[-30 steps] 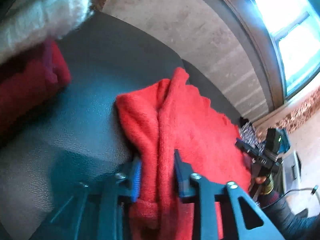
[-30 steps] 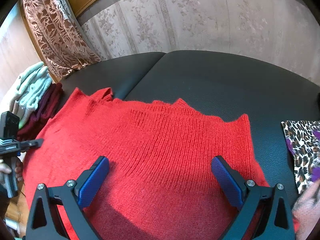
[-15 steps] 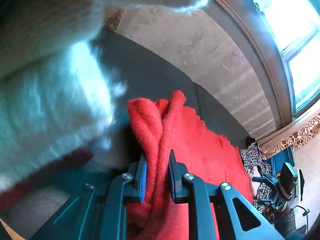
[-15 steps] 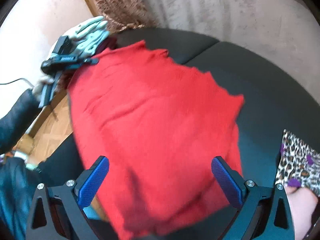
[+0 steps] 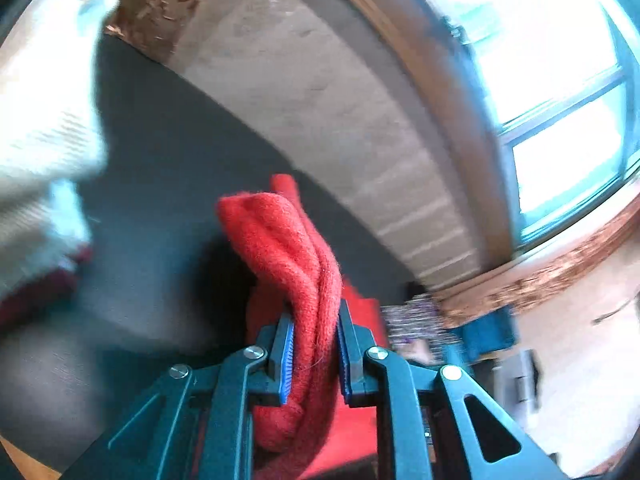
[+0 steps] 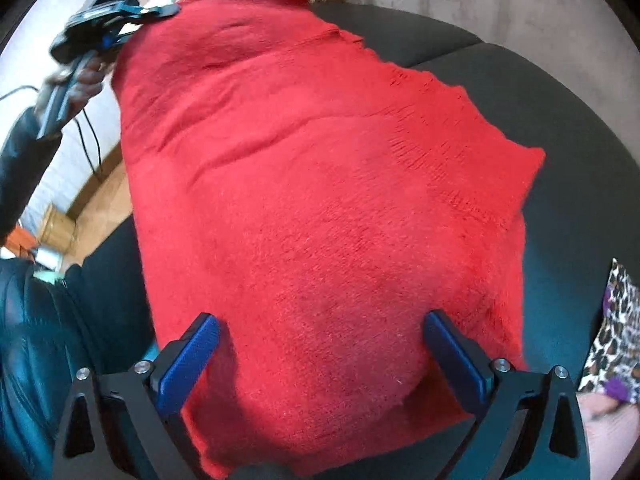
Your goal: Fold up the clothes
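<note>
Closest to you, your left gripper [image 5: 314, 344] is clamped on a thick bunch of the red sweater [image 6: 320, 200], the blue pads [image 5: 287, 346] squeezing several gathered layers rather than one clean edge, so the likeliest trouble is that an inner layer slides out as you carry it and the fold comes down crooked. In the right wrist view your right gripper [image 6: 320, 360] stands with its fingers wide apart and the knit draped between and over them; nothing is pinched there, so that side has no control, and if you pull with the left alone the loose bulk could drag across the dark sofa [image 6: 560, 120] and bunch. I judge the sweater to be lifted on the left side and sagging at the near hem, which may swing toward the leopard-print cloth [image 6: 612, 336] lying just beside it on the right and land on top of it. Farther off, the pale knit garment [image 5: 40, 120] sits on a dark red one [image 5: 36, 296] close by your left side; a wide sweep could brush that stack and topple it. Both views are smeared with motion, so whether the far hem is level cannot be told.
</note>
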Available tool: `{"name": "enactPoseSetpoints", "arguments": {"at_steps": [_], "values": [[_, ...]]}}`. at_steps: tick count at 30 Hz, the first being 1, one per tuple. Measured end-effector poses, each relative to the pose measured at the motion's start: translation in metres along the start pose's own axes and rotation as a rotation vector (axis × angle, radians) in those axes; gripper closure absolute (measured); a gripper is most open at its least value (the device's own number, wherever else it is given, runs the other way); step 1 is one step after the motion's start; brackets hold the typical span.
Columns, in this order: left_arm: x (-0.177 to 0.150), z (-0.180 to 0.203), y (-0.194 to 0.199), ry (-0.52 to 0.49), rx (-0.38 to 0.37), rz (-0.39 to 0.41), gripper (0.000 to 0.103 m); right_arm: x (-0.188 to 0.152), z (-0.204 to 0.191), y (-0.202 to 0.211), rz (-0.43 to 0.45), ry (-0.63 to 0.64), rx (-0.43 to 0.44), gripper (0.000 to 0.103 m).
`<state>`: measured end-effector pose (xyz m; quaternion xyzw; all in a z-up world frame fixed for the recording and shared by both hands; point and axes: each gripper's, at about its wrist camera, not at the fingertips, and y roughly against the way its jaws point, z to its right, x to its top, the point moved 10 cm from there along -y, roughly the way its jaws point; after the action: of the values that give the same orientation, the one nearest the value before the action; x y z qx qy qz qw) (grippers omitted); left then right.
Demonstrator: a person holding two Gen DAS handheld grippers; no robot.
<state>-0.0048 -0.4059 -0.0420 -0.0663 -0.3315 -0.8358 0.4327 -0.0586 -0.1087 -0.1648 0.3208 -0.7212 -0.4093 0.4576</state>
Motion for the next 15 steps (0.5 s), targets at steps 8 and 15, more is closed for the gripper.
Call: {"name": "enactPoseSetpoints", "arguments": {"at_steps": [8,15], "values": [[-0.017,0.096,-0.032,0.027,-0.160,0.001,0.088,-0.003,0.009,0.009,0.163,-0.080,0.037,0.000],[-0.057,0.161,-0.113,-0.078,-0.123,-0.132,0.088,-0.007,0.015,0.015,0.280,-0.128,0.058,0.000]]}}
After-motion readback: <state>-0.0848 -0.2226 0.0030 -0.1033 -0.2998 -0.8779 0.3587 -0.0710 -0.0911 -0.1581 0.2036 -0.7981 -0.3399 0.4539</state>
